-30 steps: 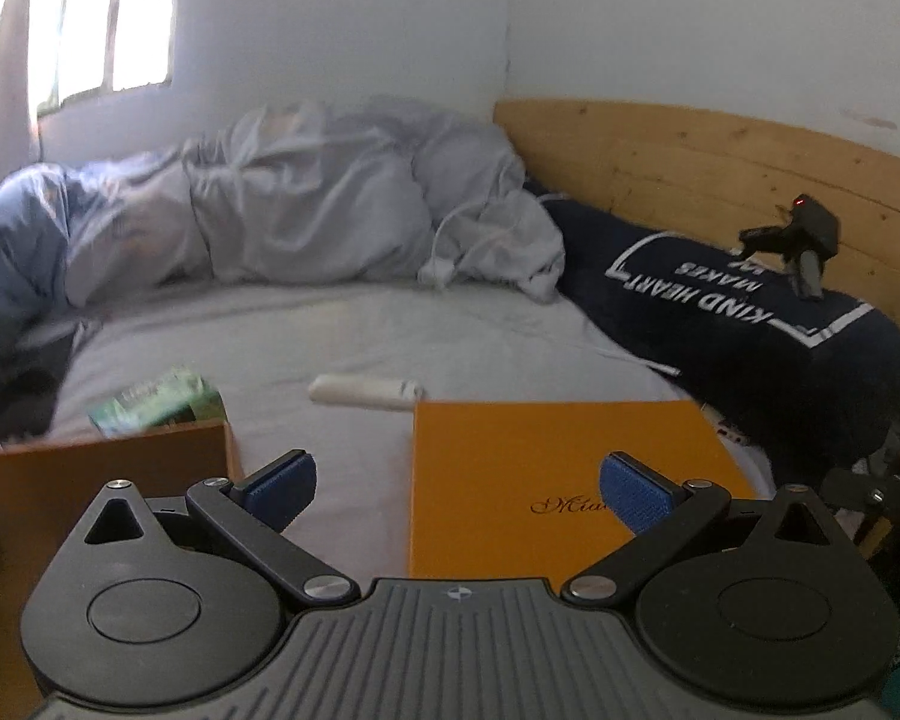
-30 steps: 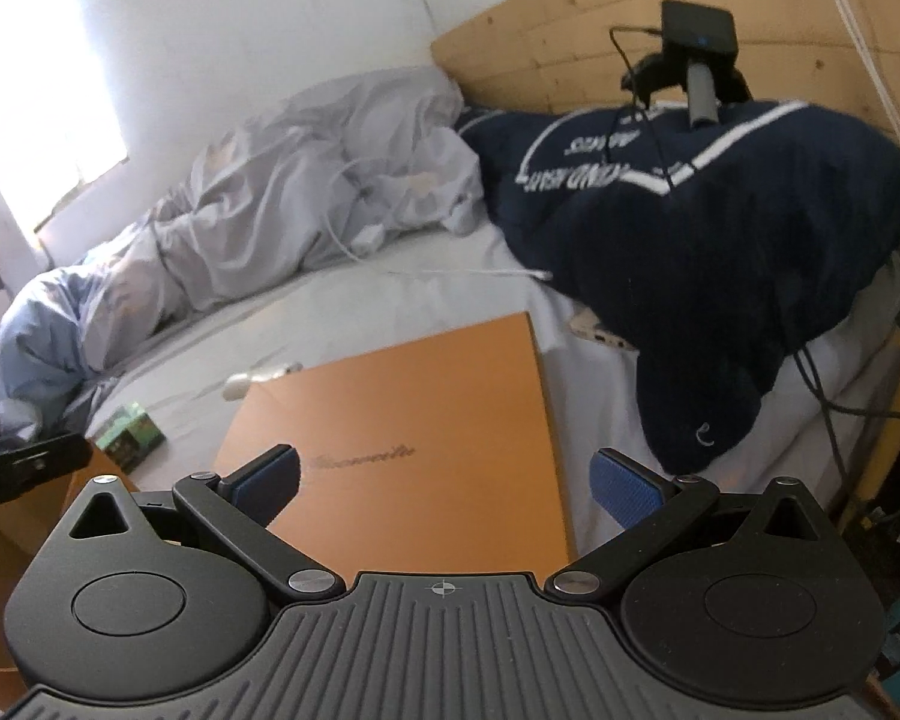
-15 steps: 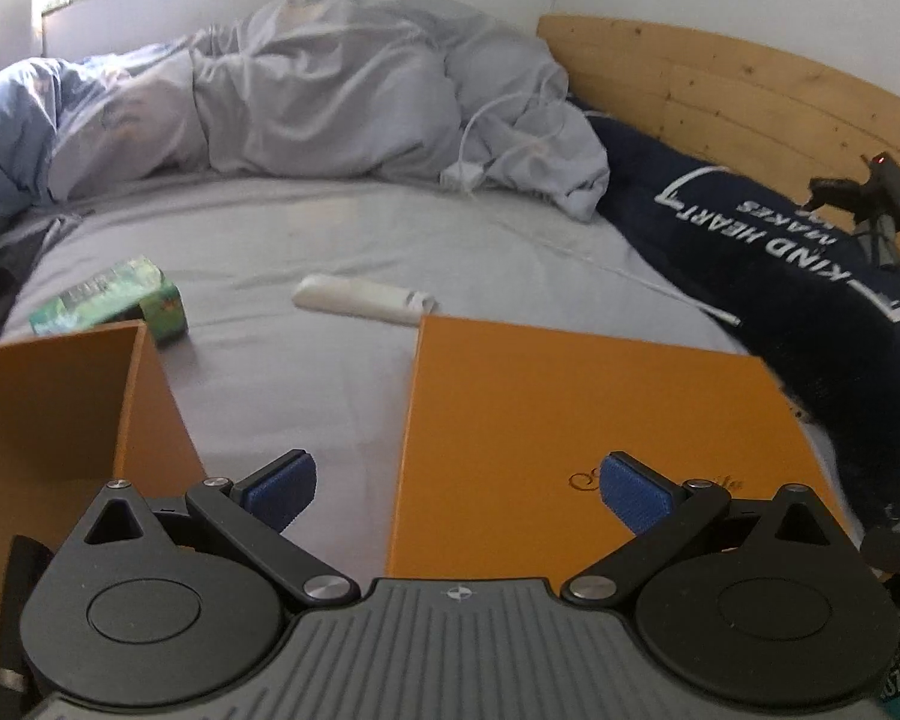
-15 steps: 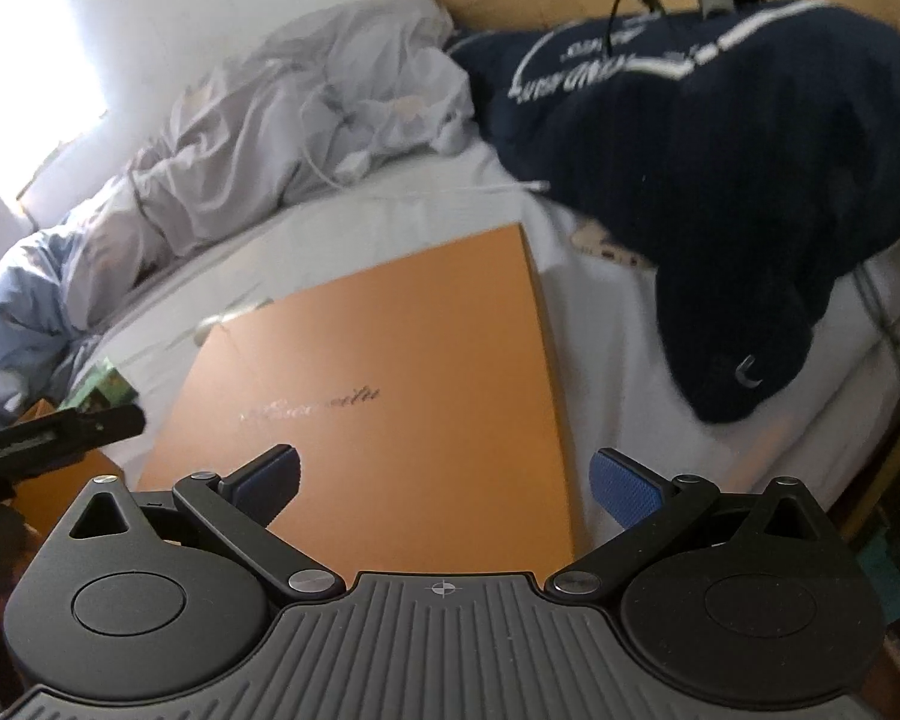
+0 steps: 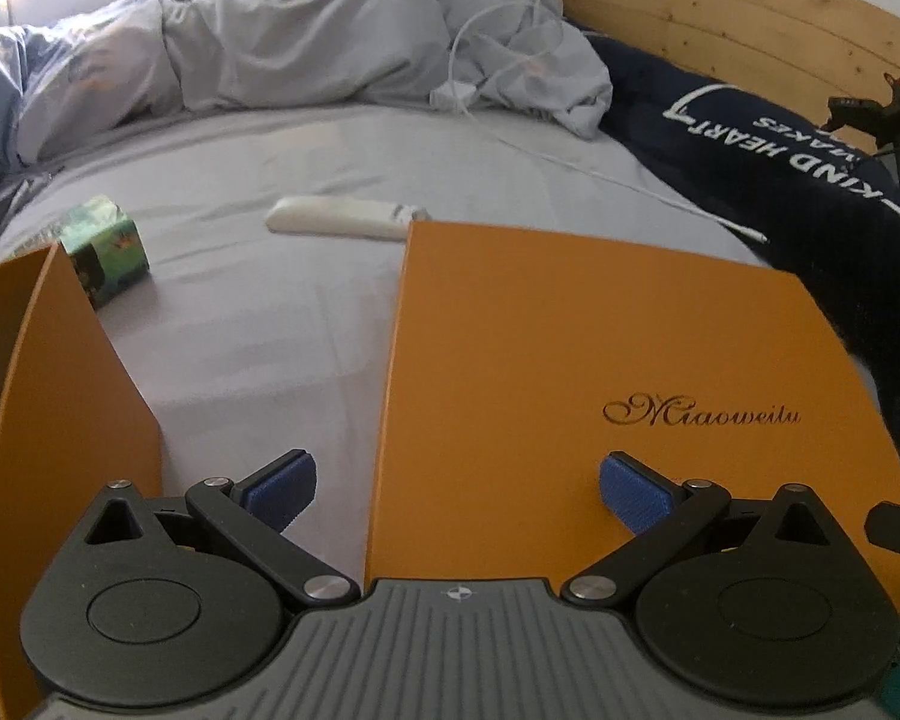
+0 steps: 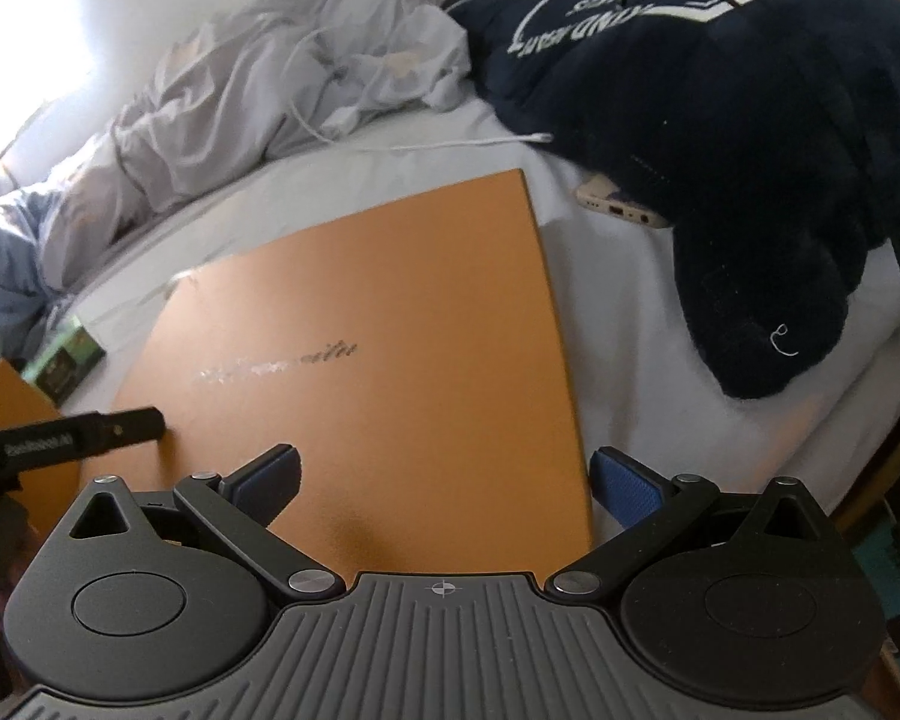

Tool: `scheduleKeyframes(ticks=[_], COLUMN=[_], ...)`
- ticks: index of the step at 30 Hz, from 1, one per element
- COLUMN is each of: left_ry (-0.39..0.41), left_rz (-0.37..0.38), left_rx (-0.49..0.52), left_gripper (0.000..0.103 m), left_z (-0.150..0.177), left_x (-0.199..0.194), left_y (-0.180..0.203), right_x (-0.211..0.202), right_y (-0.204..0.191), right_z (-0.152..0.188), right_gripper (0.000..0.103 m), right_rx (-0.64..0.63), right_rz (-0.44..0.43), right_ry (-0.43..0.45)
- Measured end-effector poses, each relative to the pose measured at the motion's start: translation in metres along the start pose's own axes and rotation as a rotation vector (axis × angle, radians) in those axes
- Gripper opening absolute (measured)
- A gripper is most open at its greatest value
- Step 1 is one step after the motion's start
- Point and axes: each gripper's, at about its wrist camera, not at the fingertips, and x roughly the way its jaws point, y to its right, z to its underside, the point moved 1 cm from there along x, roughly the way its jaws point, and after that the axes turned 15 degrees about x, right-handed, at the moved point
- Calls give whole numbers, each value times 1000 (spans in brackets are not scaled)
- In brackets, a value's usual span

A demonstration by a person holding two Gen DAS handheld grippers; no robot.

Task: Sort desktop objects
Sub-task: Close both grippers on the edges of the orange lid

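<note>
A flat orange box lid (image 5: 600, 360) with script lettering lies on the grey bed sheet; it also shows in the right wrist view (image 6: 378, 336). An open orange box (image 5: 60, 396) stands at the left. A white remote-like object (image 5: 342, 219) lies just beyond the lid's far corner. A small green carton (image 5: 105, 252) lies behind the open box, also seen in the right wrist view (image 6: 66, 360). My left gripper (image 5: 456, 489) is open and empty over the lid's near left edge. My right gripper (image 6: 444, 480) is open and empty above the lid's near edge.
A crumpled grey duvet (image 5: 306, 30) lies at the back. A dark navy printed blanket (image 6: 750, 120) covers the right side, with a phone (image 6: 621, 207) under its edge. A white cable (image 5: 600, 171) crosses the sheet. A wooden headboard (image 5: 720, 6) stands behind.
Both grippers have tilted down and moved closer to the bed; the orange lid and open box now fill more of each view. Both stay open.
</note>
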Motion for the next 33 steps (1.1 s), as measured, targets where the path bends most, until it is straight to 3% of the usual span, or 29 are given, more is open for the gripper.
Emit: scheduleKeyframes(ticks=[10,26,33], left_ry=[-16,-10,40], left_rz=[120,87,38], left_rx=[-73,-94,-100], left_gripper=[103,102,99], left_z=[4,10,-2], left_x=[13,2,-19], left_y=[-1,4,0], right_x=[12,8,-6], right_y=[2,2,-8], right_z=[4,-2,-7], right_gripper=[102,101,101], right_rx=[-1,10,15], right_rz=[6,30,9], right_ry=[-25,-31,-9])
